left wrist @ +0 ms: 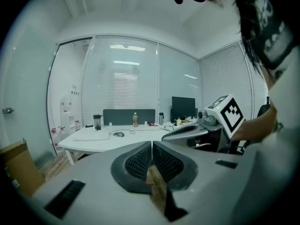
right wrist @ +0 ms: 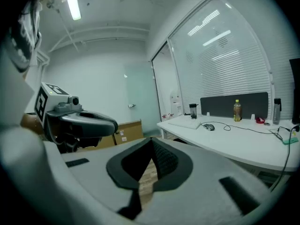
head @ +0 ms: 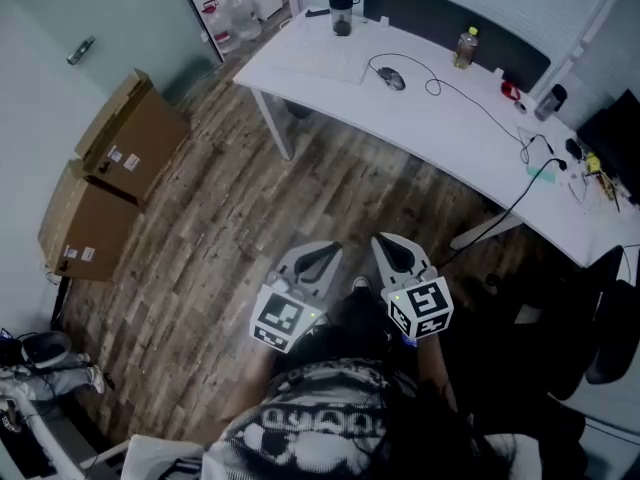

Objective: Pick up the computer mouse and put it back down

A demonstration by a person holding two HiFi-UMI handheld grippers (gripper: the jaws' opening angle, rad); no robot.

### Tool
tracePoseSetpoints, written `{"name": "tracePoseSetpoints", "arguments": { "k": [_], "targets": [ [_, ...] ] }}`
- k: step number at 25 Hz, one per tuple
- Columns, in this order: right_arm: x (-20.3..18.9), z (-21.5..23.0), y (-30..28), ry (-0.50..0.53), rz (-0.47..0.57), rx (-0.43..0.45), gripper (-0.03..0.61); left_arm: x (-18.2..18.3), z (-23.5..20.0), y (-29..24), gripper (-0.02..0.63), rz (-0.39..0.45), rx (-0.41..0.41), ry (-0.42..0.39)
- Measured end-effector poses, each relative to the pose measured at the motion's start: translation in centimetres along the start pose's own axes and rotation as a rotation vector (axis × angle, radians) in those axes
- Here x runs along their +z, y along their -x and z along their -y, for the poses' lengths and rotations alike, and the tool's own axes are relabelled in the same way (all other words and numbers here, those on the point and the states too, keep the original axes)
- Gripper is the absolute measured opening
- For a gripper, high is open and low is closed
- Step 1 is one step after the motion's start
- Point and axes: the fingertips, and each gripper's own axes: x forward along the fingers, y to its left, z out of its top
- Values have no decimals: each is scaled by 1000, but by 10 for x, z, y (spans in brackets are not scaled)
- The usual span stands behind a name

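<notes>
The computer mouse (head: 392,78) is dark, with a black cable, and lies on the white desk (head: 440,128) near its far side. It appears small in the left gripper view (left wrist: 119,134) and in the right gripper view (right wrist: 209,127). Both grippers are held close to the person's body, far from the desk. My left gripper (head: 314,258) is shut with nothing between its jaws; its tips also show in its own view (left wrist: 152,146). My right gripper (head: 398,251) is shut and empty too, its tips showing in its own view (right wrist: 151,144).
On the desk stand a dark jar (head: 342,14), a yellow-capped bottle (head: 465,48), a white keyboard (head: 325,63) and cables at the right end. Cardboard boxes (head: 100,183) are stacked by the left wall. A black office chair (head: 605,328) stands at the right. Wood-plank floor (head: 260,198) lies between me and the desk.
</notes>
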Motion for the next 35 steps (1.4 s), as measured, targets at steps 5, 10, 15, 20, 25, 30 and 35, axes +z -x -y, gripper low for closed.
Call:
{"name": "tracePoseSetpoints", "arguments": {
  "k": [5,10,15,20,25,30,35],
  "targets": [
    [8,32,-18,-6,7,9,-6,5,-15,-28,9,-15,18,-3],
    [12,62,-33,1,7,32,-6,13,-29,-60,9,-17,44,-13],
    [17,92,-41,3,14,43,-6,22,-31,-90,9,-19,50,-26],
    [20,114,-47,9,21,56,-6,25,-33,-112,9,-20,60,-32],
    [16,130,-53,-16,16,60,-6,24,-32,-128,9,-43,49,-33],
    [15,141,-68,-27,9,67,-6,22,-48,-140,9,-58,64,-27],
    [13,153,-93,-47,-11,57,-6,16,-72,-155,9,-78,52,-18]
  ]
}}
